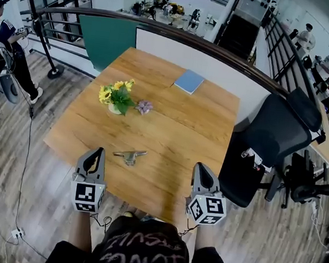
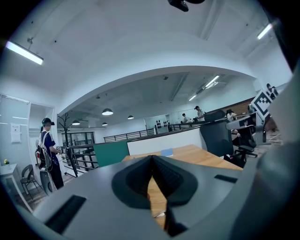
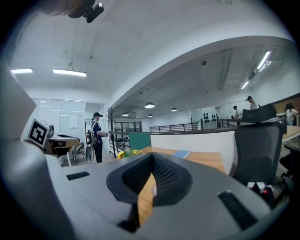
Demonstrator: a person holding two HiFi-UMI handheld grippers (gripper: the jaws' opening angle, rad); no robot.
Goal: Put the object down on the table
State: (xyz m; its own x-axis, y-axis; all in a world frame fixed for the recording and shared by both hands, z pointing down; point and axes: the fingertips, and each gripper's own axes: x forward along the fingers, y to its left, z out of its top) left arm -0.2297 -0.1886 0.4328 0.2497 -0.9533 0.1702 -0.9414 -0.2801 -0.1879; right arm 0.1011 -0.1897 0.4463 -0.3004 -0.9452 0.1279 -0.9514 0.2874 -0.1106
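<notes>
Honey-coloured wood grain covered the rectangular table (image 1: 182,133). Near its lower edge, centre-left in the head view, lay the small grey metal object (image 1: 130,155), flat and irregular in outline, apart from both grippers. At the bottom, the left gripper (image 1: 96,151) and right gripper (image 1: 201,167), matte grey with ribbed black pads, had their jaws closed on nothing. Each cube bore black-and-white square markers. A smooth blue notebook (image 1: 189,81) lay upper centre, its cover showing no legible writing.

Object (image 1: 129,154) on table (image 1: 179,129), flowers (image 1: 117,95) behind it, notebook (image 1: 189,81) farther back, chair (image 1: 269,143) at right
</notes>
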